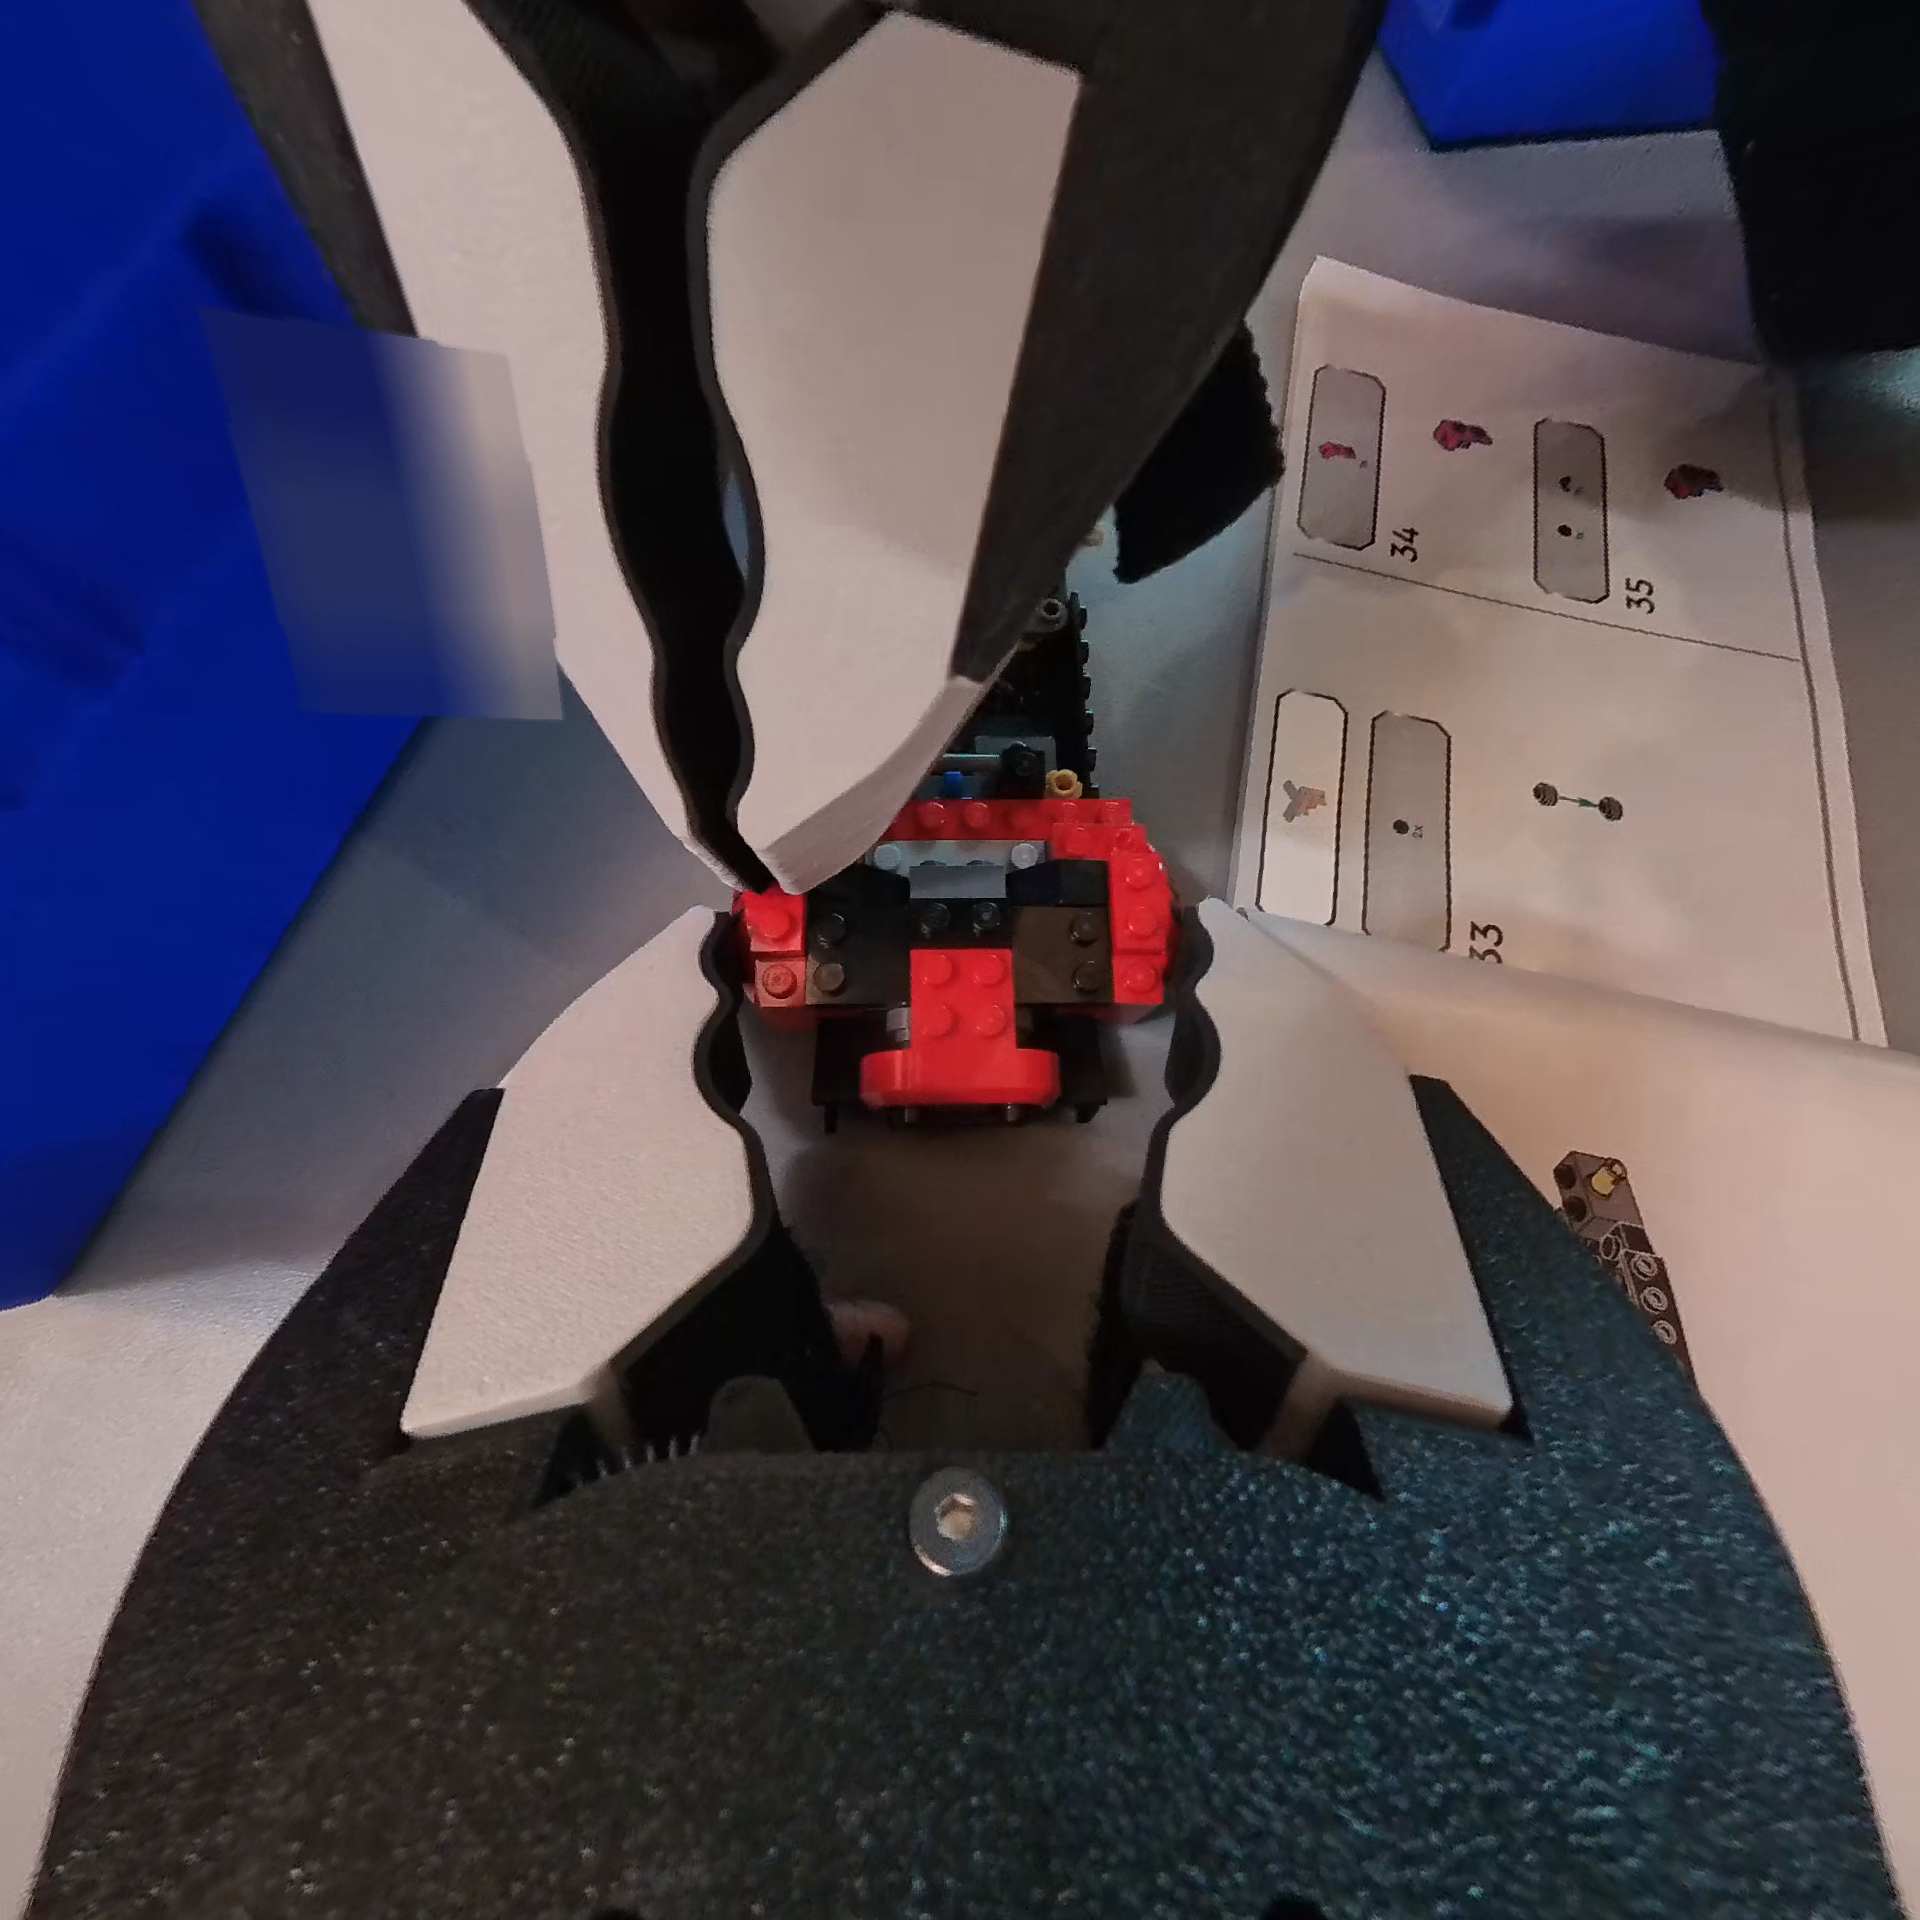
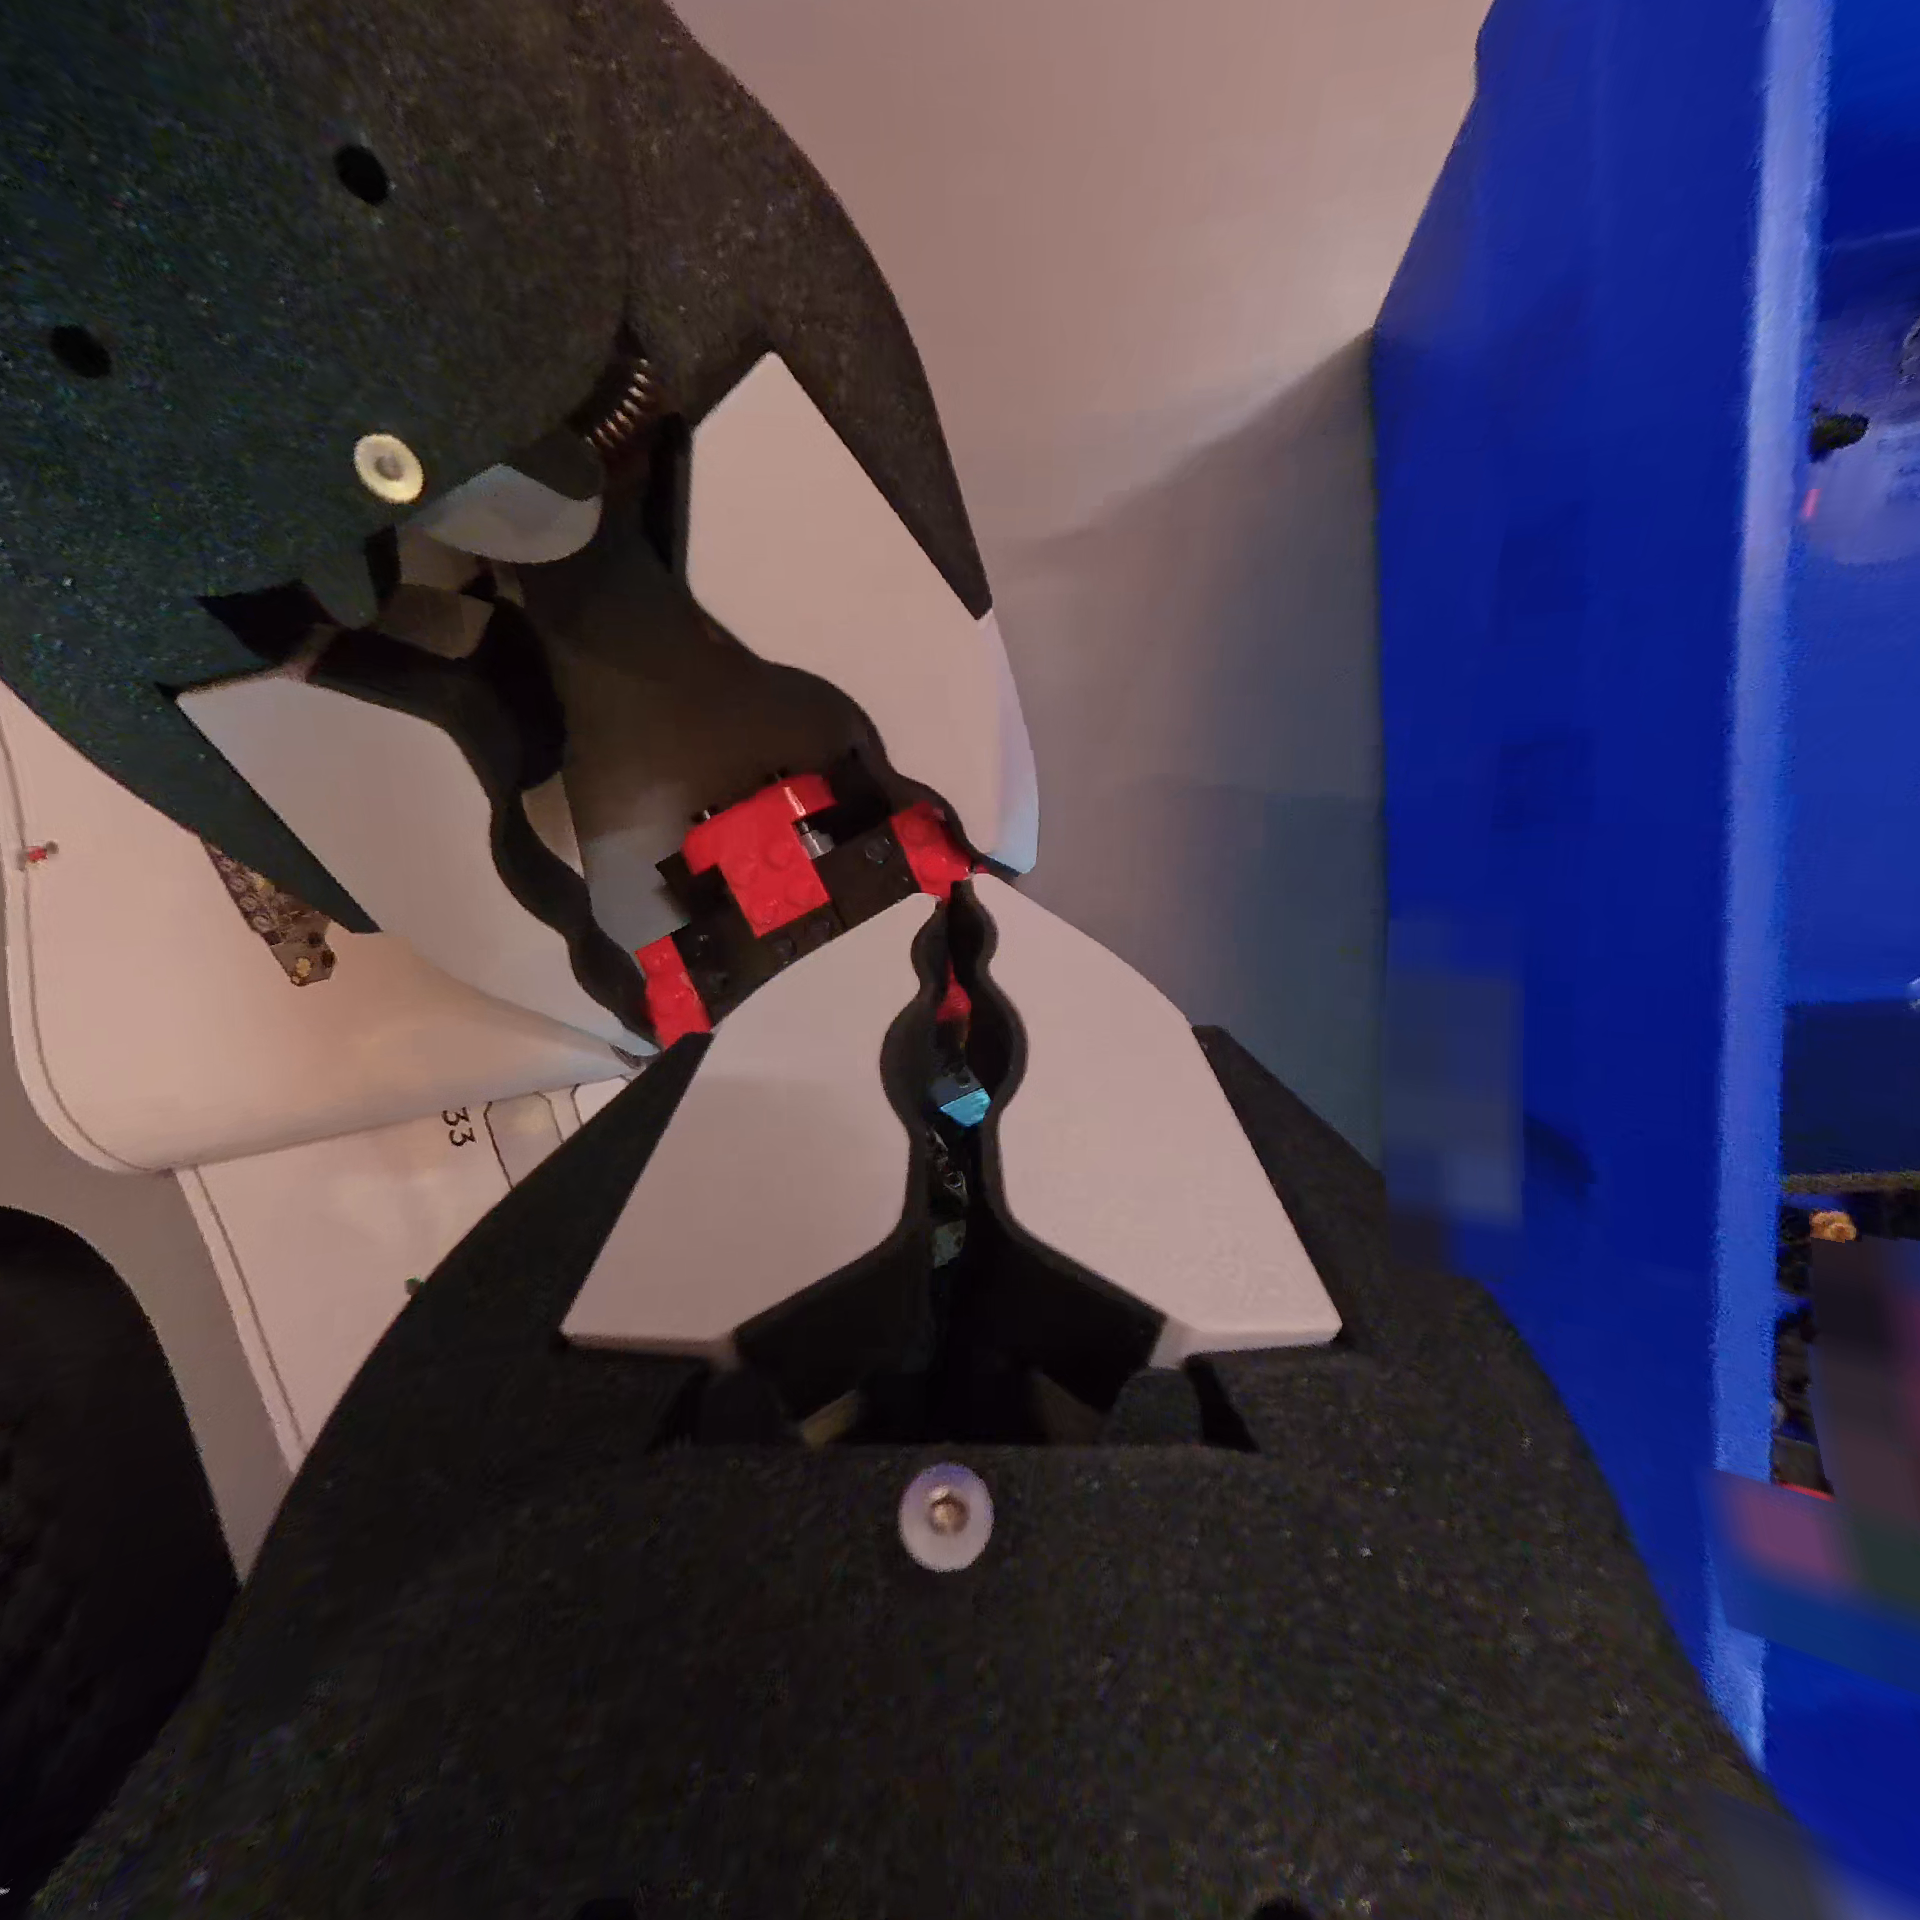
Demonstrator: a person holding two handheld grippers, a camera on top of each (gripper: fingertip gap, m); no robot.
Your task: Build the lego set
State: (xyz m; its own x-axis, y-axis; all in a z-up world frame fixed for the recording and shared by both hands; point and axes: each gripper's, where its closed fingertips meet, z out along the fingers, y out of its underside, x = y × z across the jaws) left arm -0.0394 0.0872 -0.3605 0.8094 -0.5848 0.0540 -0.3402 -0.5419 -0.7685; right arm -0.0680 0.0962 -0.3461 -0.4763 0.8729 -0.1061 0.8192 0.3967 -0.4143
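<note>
A red and black lego car model (image 1: 956, 966) sits between the fingertips of my left gripper (image 1: 956, 935), which is shut on its two sides just above the grey table. My right gripper (image 1: 753, 878) comes down from above with its jaws shut. Its tips touch the red corner brick (image 1: 777, 923) at the model's left. In the right wrist view my right gripper (image 2: 961, 888) is shut at the model's (image 2: 790, 883) red edge, and the left gripper (image 2: 816, 935) holds the model from the upper left. I cannot tell whether a small piece is between the right tips.
An instruction sheet (image 1: 1507, 623) lies to the right of the model, its near page curled up. A small dark lego assembly (image 1: 1621, 1247) rests on it. A blue bin (image 1: 156, 623) stands close on the left and also shows in the right wrist view (image 2: 1558, 831). Both grippers' tips are close together, under 4 cm apart.
</note>
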